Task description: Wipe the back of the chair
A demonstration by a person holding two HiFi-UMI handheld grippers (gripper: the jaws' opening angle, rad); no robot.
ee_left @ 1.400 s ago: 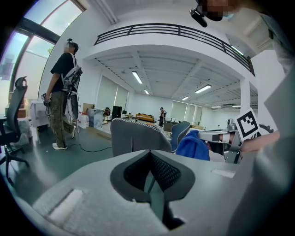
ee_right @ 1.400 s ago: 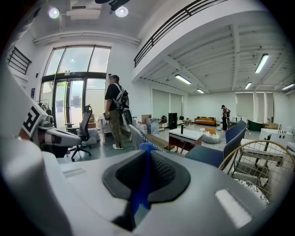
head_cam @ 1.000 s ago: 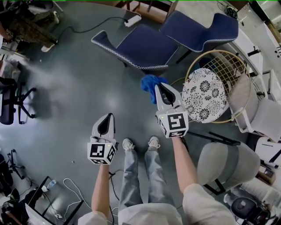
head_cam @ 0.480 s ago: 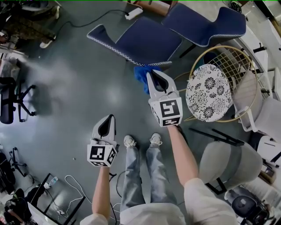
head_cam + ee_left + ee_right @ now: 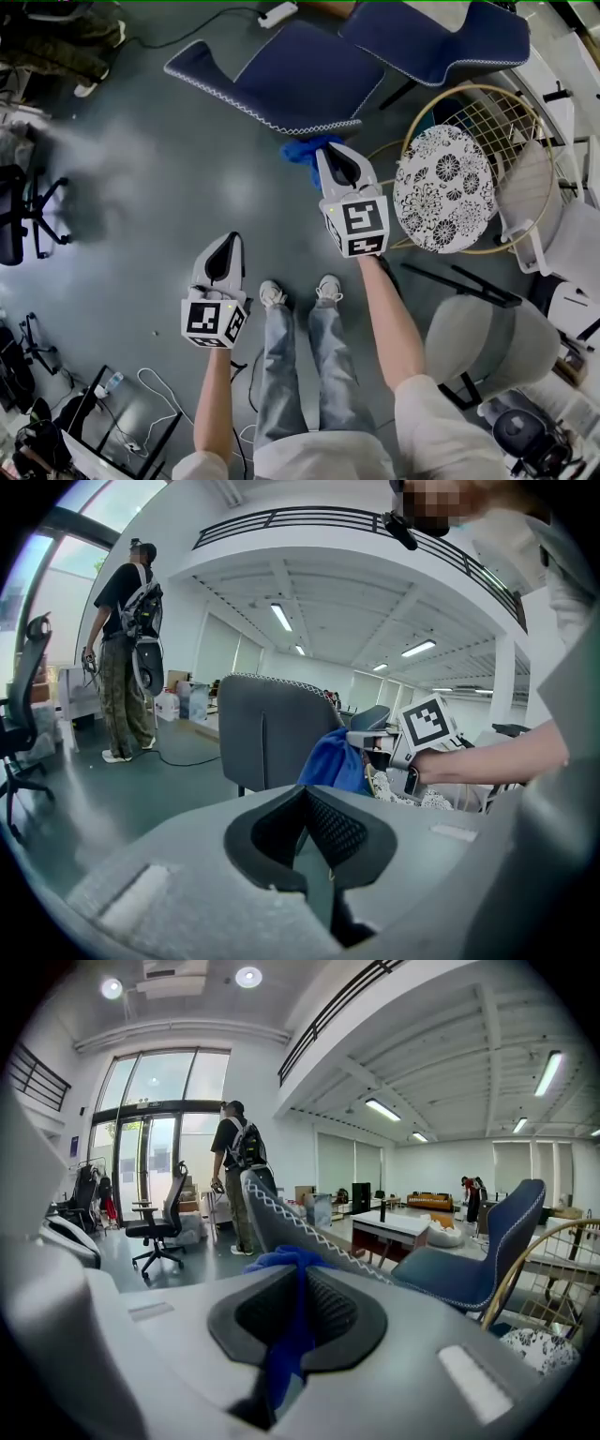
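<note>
Location: an open-plan office hall. An office chair [image 5: 169,1211], a desk [image 5: 389,1226], ceiling strip lights [image 5: 380,1108] and a mezzanine railing [image 5: 309,517] are indicating this.

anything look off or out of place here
Nothing looks spilled, damaged or askew. The right gripper is shut on a blue cloth beside the blue chair; the left gripper is shut on nothing. Only loose cables trail over the floor at lower left.

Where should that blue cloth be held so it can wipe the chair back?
By a bunched fold, coming from the person's side, as the right hand-held gripper has it. The blue cloth is limp, so a wad bulges past the gripper's tips toward the chair back, ready to rub.
</note>
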